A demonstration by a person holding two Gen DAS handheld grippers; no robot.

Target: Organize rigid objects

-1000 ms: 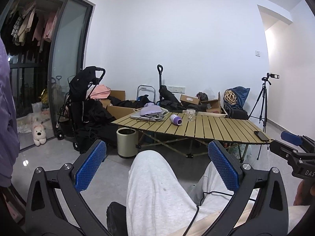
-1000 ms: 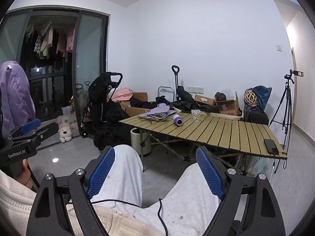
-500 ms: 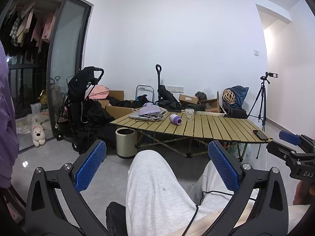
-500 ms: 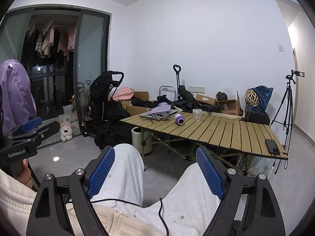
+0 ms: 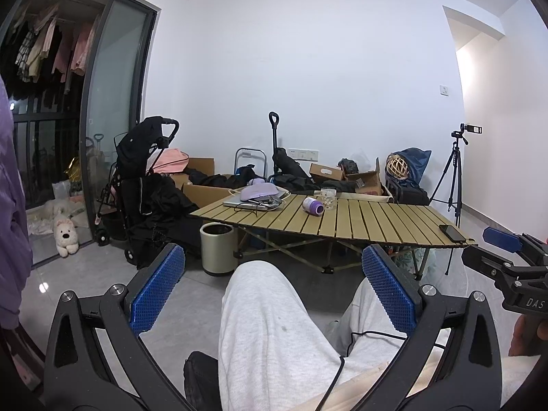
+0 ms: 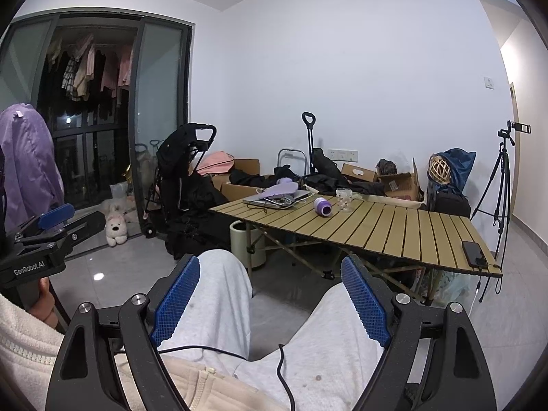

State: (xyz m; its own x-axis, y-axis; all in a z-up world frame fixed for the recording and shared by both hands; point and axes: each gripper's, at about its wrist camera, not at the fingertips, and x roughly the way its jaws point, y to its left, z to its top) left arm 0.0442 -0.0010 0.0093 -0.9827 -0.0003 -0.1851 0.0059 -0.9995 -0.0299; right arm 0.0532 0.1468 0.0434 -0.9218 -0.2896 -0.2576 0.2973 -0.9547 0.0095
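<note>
A slatted folding table (image 5: pixel 370 219) (image 6: pixel 394 229) stands a few steps ahead. On it lie a purple bottle on its side (image 5: pixel 313 205) (image 6: pixel 322 205), a clear glass (image 5: pixel 328 198) (image 6: pixel 345 201), a laptop with a purple item on top (image 5: pixel 255 196) (image 6: pixel 279 196) and a black phone (image 5: pixel 452 233) (image 6: pixel 474 254) near the right edge. My left gripper (image 5: pixel 274 287) and right gripper (image 6: pixel 270 294) are open and empty, held over my lap in grey trousers, far from the table.
A beige bin (image 5: pixel 218 253) stands under the table's left end. A black stroller (image 5: pixel 144 185), cardboard boxes and bags line the back wall. A tripod (image 5: pixel 453 178) stands at the right. A white plush dog (image 5: pixel 66 238) sits by the glass door.
Both views have shifted only slightly; the table looks a little closer and lower. Both grippers stay open and empty.
</note>
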